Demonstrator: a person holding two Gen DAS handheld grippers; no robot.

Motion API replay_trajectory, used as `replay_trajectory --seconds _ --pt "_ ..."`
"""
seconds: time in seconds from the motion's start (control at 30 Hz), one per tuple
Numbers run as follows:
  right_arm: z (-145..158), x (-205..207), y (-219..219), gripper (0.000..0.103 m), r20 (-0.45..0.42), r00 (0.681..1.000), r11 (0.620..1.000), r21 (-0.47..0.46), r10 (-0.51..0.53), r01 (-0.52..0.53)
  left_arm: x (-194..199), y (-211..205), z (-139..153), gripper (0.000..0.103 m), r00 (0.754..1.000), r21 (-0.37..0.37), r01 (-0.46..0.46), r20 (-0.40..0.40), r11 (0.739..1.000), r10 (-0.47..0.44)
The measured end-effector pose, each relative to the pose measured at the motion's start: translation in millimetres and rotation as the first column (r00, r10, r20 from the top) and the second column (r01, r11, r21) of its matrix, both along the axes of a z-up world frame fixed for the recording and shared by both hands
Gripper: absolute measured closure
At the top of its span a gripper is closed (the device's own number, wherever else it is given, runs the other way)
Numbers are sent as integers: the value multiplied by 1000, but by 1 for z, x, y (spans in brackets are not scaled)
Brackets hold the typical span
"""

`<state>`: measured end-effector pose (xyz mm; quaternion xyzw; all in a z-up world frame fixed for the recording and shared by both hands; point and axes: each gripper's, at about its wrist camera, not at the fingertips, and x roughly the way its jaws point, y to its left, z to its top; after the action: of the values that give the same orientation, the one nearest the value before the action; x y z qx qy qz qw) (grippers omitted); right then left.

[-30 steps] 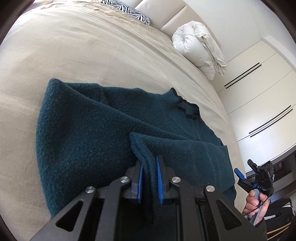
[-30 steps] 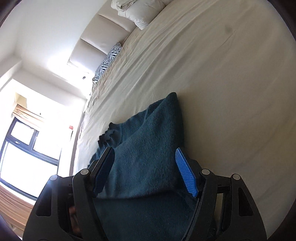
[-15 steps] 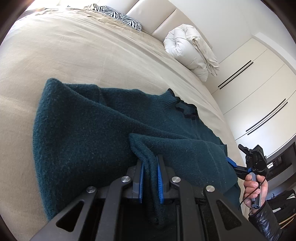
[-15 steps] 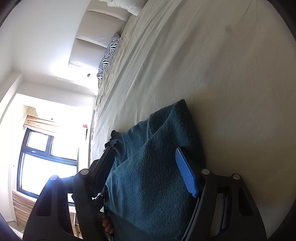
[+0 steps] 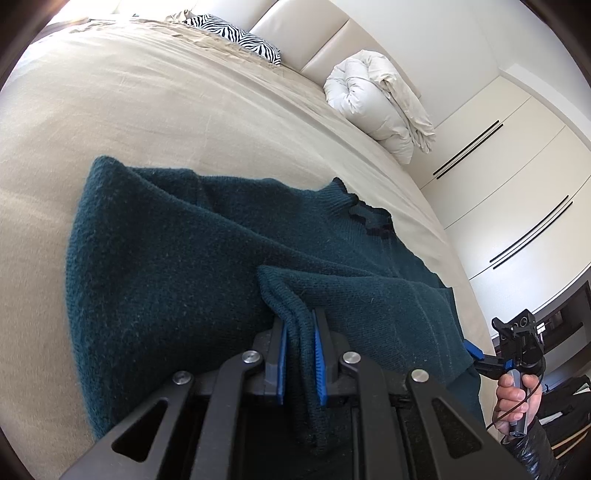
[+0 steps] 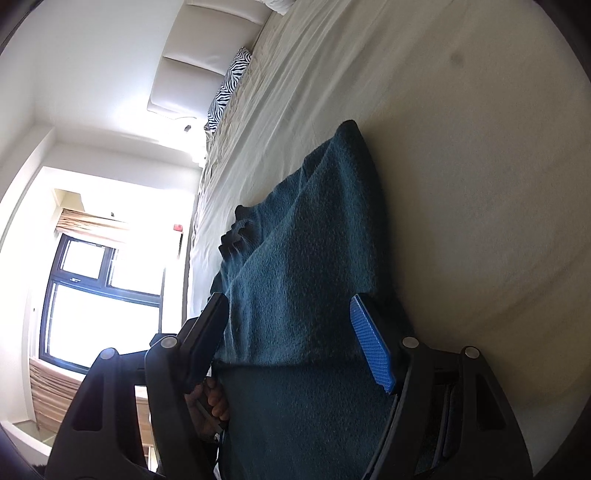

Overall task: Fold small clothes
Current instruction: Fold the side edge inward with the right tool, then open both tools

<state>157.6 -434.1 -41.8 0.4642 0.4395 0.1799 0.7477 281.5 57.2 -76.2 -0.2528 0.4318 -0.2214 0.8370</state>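
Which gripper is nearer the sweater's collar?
Right, though not clearly. The right gripper is open at the sweater's edge on the collar side; the left gripper clamps a fold farther back.

Home bedroom, wide bed [image 5: 155, 110], padded headboard [image 5: 306, 33], zebra pillow [image 5: 236, 37], wardrobe [image 5: 517, 177]

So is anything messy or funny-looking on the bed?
Only a little. The dark green sweater lies rumpled, not flat, on the bed, one edge bunched up in the left tool. By the headboard a white duvet sits in a loose roll. Nothing looks torn or spilled.
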Motion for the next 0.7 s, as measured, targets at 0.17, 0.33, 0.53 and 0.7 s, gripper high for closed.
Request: replay_trajectory --seconds 0.17,0.33,0.53,0.7 --pt "-14 40 -13 36 -19 999 998 51 -41 42 0 1 -2 87 1000 -10 0 4 1000 0" --pt "-17 59 -35 36 0 986 984 68 -164 164 -1 4 -3 87 1000 -19 1 8 1000 -1" --pt "2 6 -39 36 30 979 979 -12 -202 203 -3 7 -2 87 1000 -38 -1 6 999 2" --pt "24 -90 -38 36 74 983 982 -72 -169 174 -36 24 22 63 999 -33 -31 -26 999 30"
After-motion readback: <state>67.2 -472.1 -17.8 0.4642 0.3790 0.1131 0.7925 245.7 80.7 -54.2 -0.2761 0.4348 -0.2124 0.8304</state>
